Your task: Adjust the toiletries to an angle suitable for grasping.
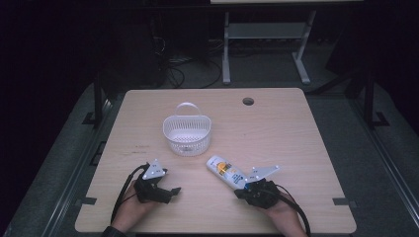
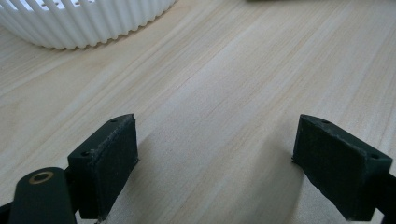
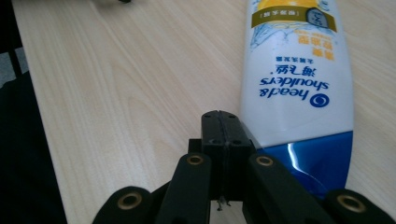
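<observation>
Nothing packed yet: shampoo bottle (image 1: 226, 172) flat on worktop (image 1: 276, 133), just beside empty white basket (image 1: 187, 134). Right tool (image 3: 222, 125) pressed together, gripping nothing, alongside the bottle's blue cap. Left tool (image 2: 215, 158) spread, idle. Grasp and drop-in remaining, probably.

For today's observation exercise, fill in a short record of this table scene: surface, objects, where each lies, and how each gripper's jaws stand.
Surface: light wooden table
Container: white slatted basket, upright, near the table's middle
Item: white shampoo bottle with blue cap, lying flat
Bottle position: apart from the basket, on the person's right side of it
Left gripper: jaws open, nothing between them, resting near the basket
Right gripper: jaws shut on nothing, beside the bottle's cap end
</observation>
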